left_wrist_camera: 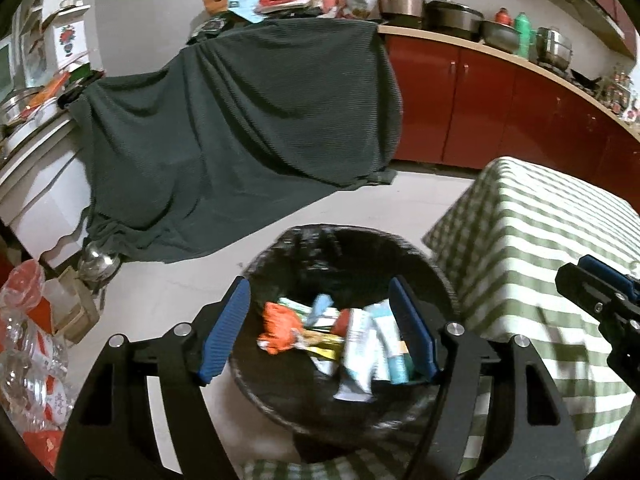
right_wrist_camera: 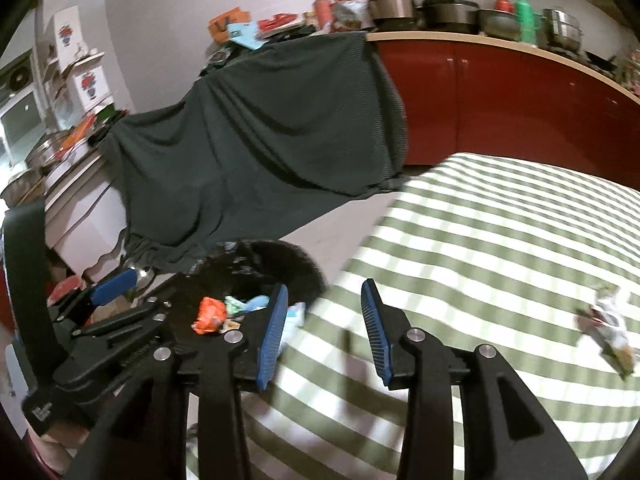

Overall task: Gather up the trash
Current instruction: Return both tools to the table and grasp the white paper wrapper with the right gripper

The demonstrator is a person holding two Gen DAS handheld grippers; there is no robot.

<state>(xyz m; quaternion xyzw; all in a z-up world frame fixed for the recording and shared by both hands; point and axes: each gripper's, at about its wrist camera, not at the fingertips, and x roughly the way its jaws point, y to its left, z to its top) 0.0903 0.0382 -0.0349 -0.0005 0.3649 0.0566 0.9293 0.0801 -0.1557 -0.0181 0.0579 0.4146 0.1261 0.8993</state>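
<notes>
The left gripper (left_wrist_camera: pixel 320 328) hangs over the black bin (left_wrist_camera: pixel 424 272), and its blue pads stand wide apart with nothing between them. Under it, inside the bin, lies a heap of trash: an orange wrapper (left_wrist_camera: pixel 278 326), some white and light blue tubes (left_wrist_camera: pixel 360 348), and other small packets I cannot tell apart.

The right gripper (right_wrist_camera: pixel 324 330) is beside it, above the edge of the table (right_wrist_camera: pixel 500 240), which is covered with a green and white checked cloth. Its pads are partly open and they hold nothing. No earlier picture is given, so only this gap can be told. In the left wrist view its tips appear at the far right, over the cloth.

One crumpled wrapper (right_wrist_camera: pixel 610 330) lies on the cloth, well apart from the right gripper, toward the right edge of the right wrist view. It is blurred.

The bin stands on the pale floor, just beside the table. Behind it, a dark green cloth (left_wrist_camera: pixel 240 132) hangs over furniture, and further back is a counter with red cabinets (left_wrist_camera: pixel 500 96) and pots on top.
</notes>
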